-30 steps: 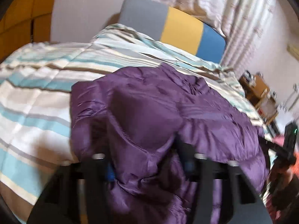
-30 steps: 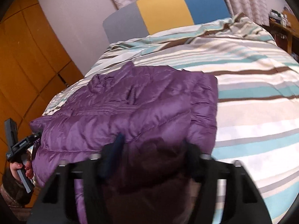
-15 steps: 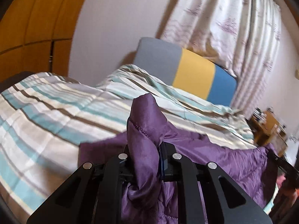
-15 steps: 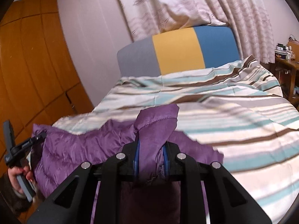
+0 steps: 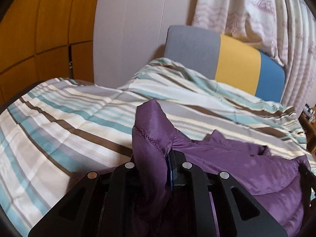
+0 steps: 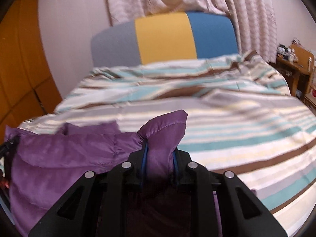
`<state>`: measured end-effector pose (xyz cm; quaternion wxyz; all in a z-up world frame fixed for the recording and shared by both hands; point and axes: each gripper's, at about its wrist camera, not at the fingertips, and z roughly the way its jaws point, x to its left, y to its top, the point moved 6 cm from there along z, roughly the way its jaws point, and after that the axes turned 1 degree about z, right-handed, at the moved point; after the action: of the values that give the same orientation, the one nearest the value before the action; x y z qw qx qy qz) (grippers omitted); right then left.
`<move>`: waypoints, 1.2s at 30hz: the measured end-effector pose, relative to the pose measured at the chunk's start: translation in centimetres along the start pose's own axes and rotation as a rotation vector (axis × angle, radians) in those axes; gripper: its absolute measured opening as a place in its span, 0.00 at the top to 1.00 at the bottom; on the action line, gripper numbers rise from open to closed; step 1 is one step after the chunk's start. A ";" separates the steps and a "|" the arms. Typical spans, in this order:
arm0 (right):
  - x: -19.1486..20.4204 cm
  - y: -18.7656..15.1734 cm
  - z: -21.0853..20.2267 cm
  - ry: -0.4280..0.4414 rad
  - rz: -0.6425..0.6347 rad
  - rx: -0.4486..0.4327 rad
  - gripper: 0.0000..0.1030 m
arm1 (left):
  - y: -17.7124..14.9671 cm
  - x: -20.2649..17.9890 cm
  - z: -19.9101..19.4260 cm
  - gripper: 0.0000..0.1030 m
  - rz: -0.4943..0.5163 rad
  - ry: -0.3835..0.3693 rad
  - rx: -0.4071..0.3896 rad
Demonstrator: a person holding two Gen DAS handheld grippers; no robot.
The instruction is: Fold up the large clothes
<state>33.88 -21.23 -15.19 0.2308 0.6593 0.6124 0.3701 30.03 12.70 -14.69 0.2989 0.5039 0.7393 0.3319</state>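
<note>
- Left gripper (image 5: 156, 169), low centre of its frame, clamped tight on a bunched, stitched edge of the purple jacket (image 5: 246, 169), fabric poking up between the jaws.
- Right gripper (image 6: 160, 165), low centre of its frame, likewise closed on a puffed corner of the same jacket (image 6: 65, 154).
- Rest of the jacket spread across the near edge of the striped bedspread (image 5: 79, 122), toward lower right in the left view, lower left in the right view.
- Grey, yellow and blue headboard (image 6: 164, 39) at upper centre, patterned curtain (image 5: 256, 13) behind.
</note>
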 end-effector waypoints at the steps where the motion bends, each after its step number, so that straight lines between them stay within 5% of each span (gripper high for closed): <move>1: -0.3 -0.5 0.9 -0.018 0.011 0.022 0.75 | -0.2 -0.1 0.6 0.86 0.005 0.004 0.014; 5: -0.8 -1.9 3.3 -0.092 -0.002 0.121 0.49 | -2.0 -0.6 3.9 0.79 0.022 0.012 0.140; 11: -1.0 -2.9 4.8 -0.211 -0.055 0.172 0.31 | -2.9 0.0 5.2 0.67 0.000 0.008 0.201; 15: -0.9 -3.2 5.2 -0.250 -0.079 0.173 0.28 | -3.1 0.1 4.9 0.62 -0.014 0.008 0.201; 20: -1.0 -3.1 5.2 -0.281 -0.097 0.169 0.25 | -2.4 -0.2 3.2 0.42 0.014 0.077 0.201; 25: -0.8 -3.0 5.1 -0.292 -0.102 0.167 0.24 | -1.2 -1.6 -3.5 0.33 -0.047 0.008 0.048; 28: -0.9 -2.9 5.0 -0.298 -0.104 0.163 0.23 | -1.2 -4.8 -5.5 0.33 0.004 -0.047 0.020; 33: -0.8 -2.9 4.7 -0.308 -0.104 0.157 0.21 | -2.0 -8.8 -2.6 0.33 0.152 -0.015 0.066; 36: -0.8 -3.0 4.7 -0.305 -0.101 0.159 0.21 | -2.9 -8.6 0.8 0.32 0.148 0.030 0.134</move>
<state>35.67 -20.86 -20.53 0.2865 0.6926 0.6297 0.2043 31.77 3.98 -16.56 0.2282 0.5711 0.7248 0.3105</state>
